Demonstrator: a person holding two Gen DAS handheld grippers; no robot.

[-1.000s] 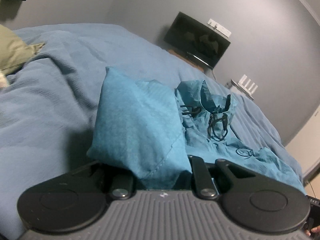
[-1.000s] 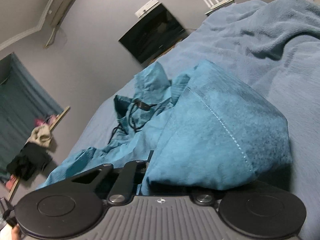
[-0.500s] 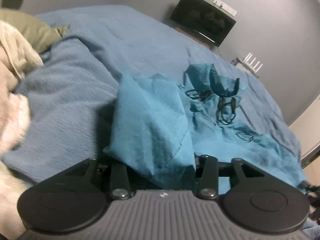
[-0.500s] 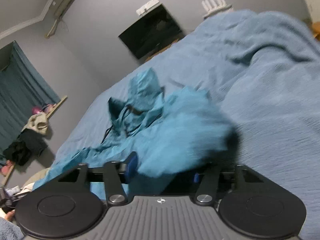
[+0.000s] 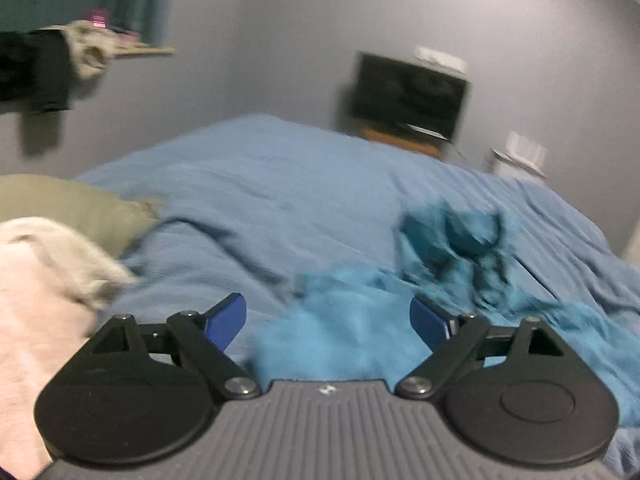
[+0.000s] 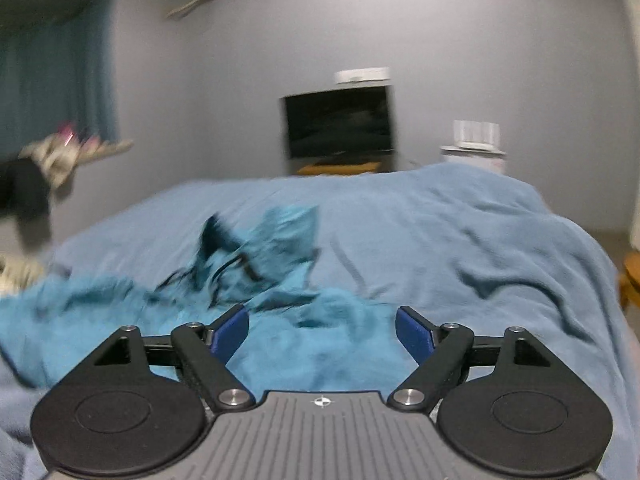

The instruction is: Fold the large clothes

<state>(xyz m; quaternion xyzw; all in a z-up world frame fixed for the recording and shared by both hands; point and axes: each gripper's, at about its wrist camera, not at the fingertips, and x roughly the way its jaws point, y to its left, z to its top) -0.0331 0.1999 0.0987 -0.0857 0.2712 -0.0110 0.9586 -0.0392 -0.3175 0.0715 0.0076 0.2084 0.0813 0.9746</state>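
Teal garment (image 5: 352, 332) (image 6: 304, 344) crumpled on the blue bed cover (image 5: 280, 184) (image 6: 460, 232), blurred. Left gripper (image 5: 326, 316) spread wide, jaws just opened, pads clear of the cloth below. Right gripper (image 6: 322, 328) likewise spread, just opened, nothing pinched. Dark screen (image 5: 408, 92) (image 6: 340, 124) beyond the bed.
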